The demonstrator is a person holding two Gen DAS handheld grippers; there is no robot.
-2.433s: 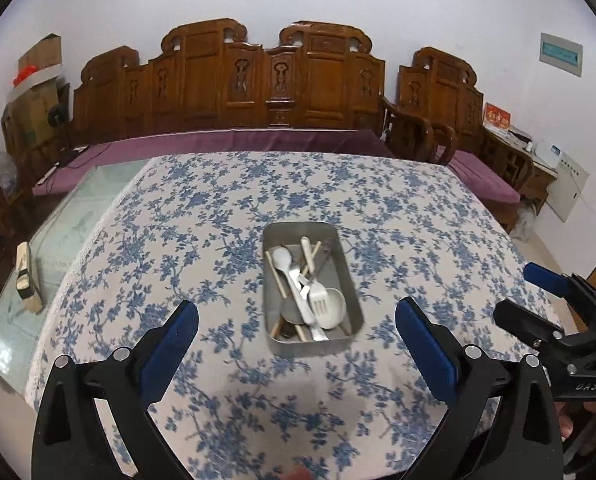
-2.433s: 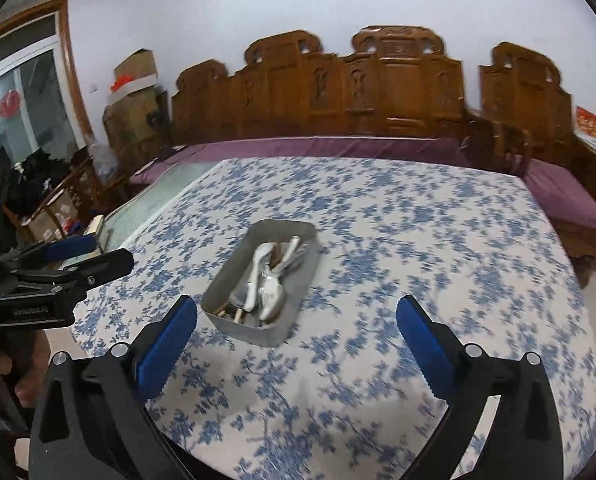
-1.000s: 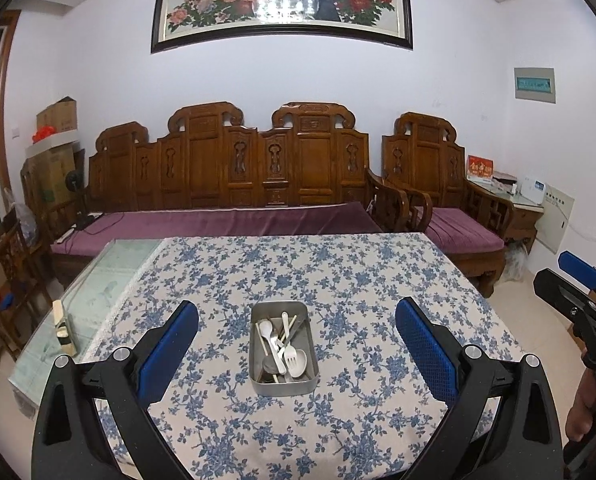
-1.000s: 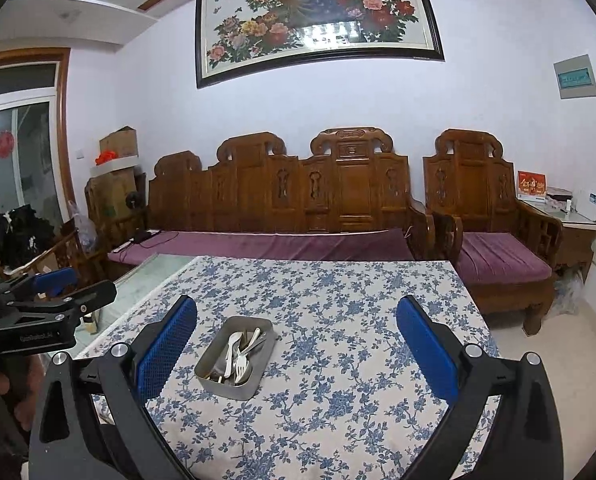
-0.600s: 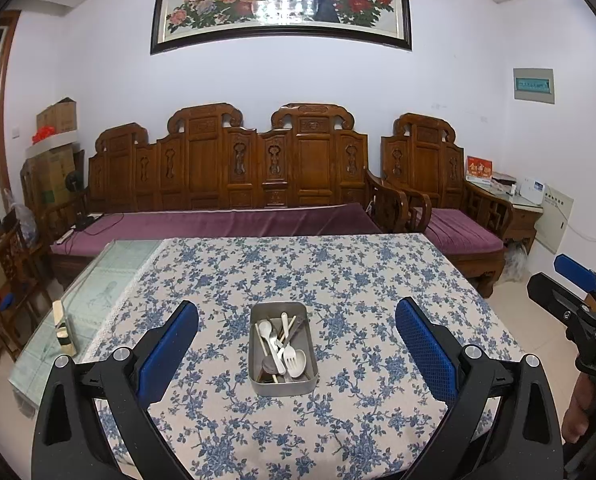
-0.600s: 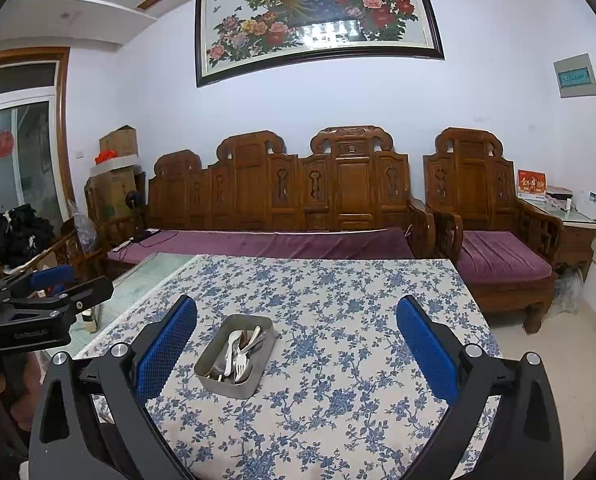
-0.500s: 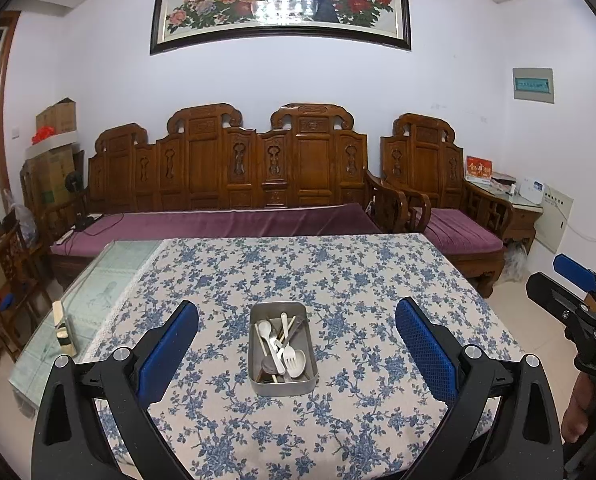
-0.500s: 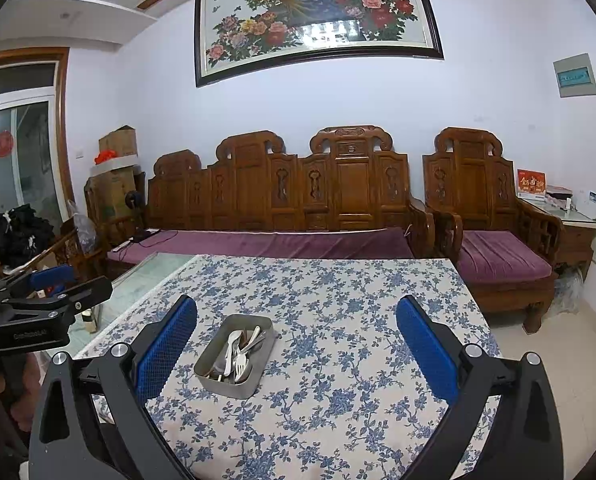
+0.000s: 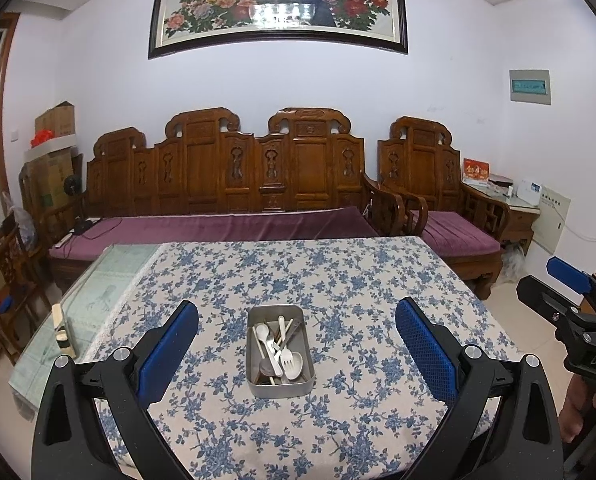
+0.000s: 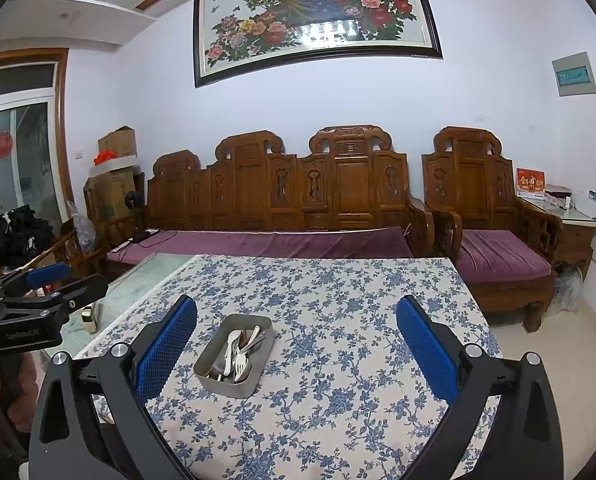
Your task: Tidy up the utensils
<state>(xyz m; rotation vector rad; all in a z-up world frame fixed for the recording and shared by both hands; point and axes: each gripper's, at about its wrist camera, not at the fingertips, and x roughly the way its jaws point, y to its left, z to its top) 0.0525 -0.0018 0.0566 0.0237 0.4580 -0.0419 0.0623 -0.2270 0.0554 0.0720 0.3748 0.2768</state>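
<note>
A metal tray [image 9: 278, 390] stands near the front middle of the table with the blue floral cloth [image 9: 338, 280]. Several utensils lie in it, among them a white spoon [image 9: 262, 333] and a white fork [image 9: 286, 357]. The tray also shows in the right wrist view [image 10: 225, 385]. My left gripper [image 9: 296, 354] is open and empty, held back from the table in front of the tray. My right gripper [image 10: 296, 354] is open and empty, back from the table and to the tray's right. Each gripper shows at the edge of the other's view.
A carved wooden sofa [image 9: 233, 184] with purple cushions runs behind the table, with an armchair [image 9: 438, 200] to its right. A bare glass strip [image 9: 97, 288] of tabletop lies left of the cloth, with a small object [image 9: 61, 332] on it. Boxes [image 9: 53, 152] stand at the far left.
Both grippers have pulled back and up from the table since 2.4 s ago, so the tray looks much smaller. In the last second almost nothing has moved.
</note>
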